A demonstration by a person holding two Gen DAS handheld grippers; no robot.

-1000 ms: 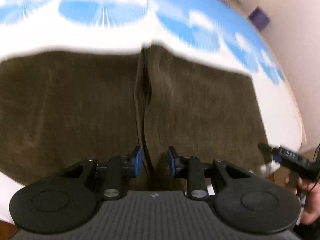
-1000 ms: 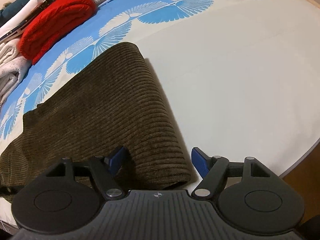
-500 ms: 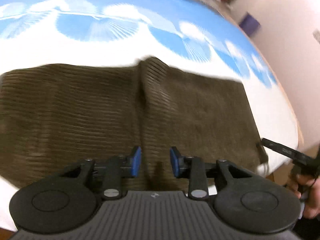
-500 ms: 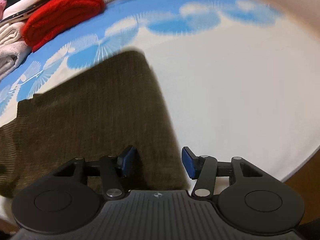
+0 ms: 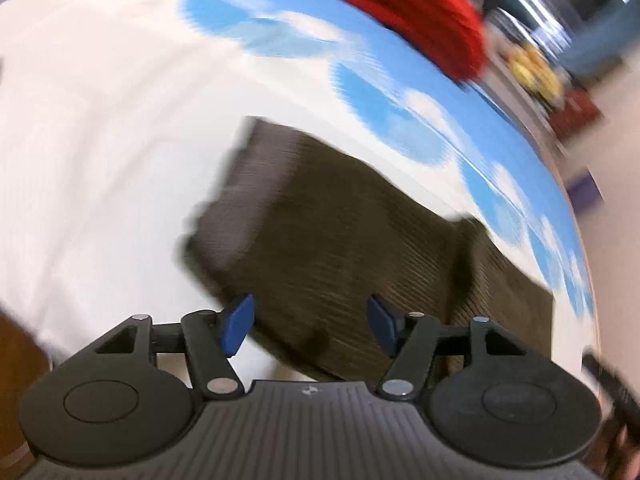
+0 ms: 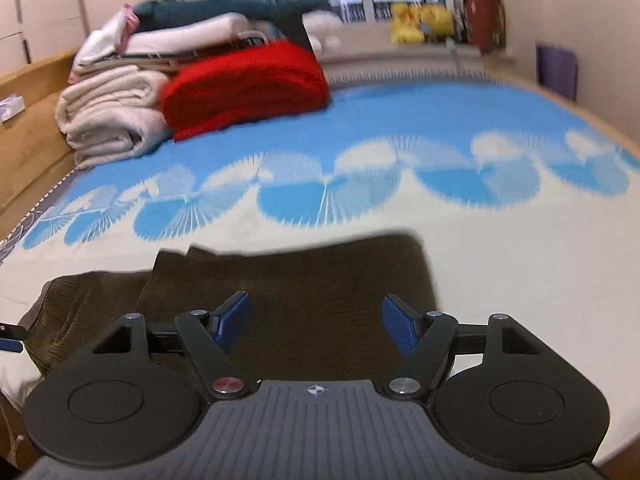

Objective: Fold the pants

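L gripper (image 5: 306,322): jaws just opening, nothing clamped, pants (image 5: 360,248) below/ahead on bed (image 5: 100,140); looks repositioned for next fold. R gripper (image 6: 316,326): jaws just reopened, empty, above folded pants (image 6: 320,280) – appears released, clearing

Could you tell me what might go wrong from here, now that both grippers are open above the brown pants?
1. The pants are folded unevenly: a lower layer sticks out at one end, so another fold may come out crooked.
2. The left gripper and right gripper, jaws just opened, hold nothing; the left view is blurred, so a hasty regrasp could snag the patterned bedspread.
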